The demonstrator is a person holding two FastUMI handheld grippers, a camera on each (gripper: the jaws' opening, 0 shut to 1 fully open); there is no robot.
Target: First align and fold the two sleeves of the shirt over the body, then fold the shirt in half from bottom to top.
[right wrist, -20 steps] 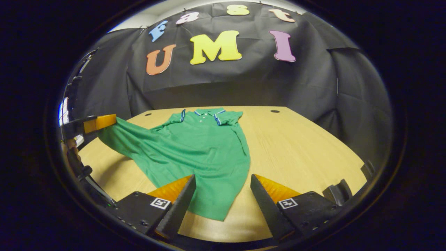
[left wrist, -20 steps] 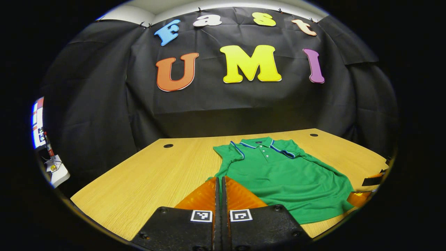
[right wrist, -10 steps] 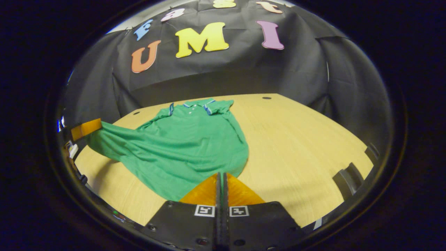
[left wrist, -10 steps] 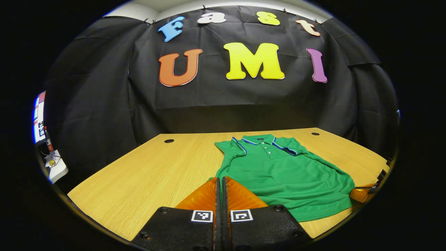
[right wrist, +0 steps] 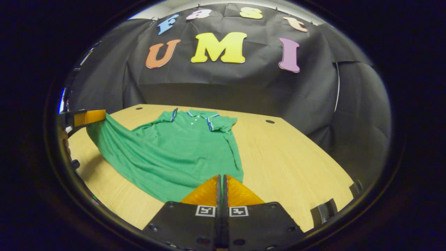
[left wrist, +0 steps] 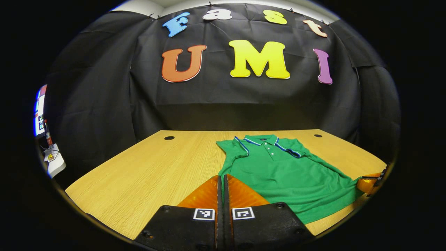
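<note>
We cannot see the near hem corner of the green polo shirt where it runs behind the left gripper; the right gripper likewise covers the other corner. The far gripper is cut off at each view's rim. A small white device at the left edge is too small to identify.

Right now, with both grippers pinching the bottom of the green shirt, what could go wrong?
The left gripper and right gripper each pinch a bottom corner of the green polo shirt. A corner could slip free mid-fold. In the right gripper view the left corner hangs lifted, so the hem might land crooked. The sleeves look only loosely tucked, so lifting might disturb them.
</note>
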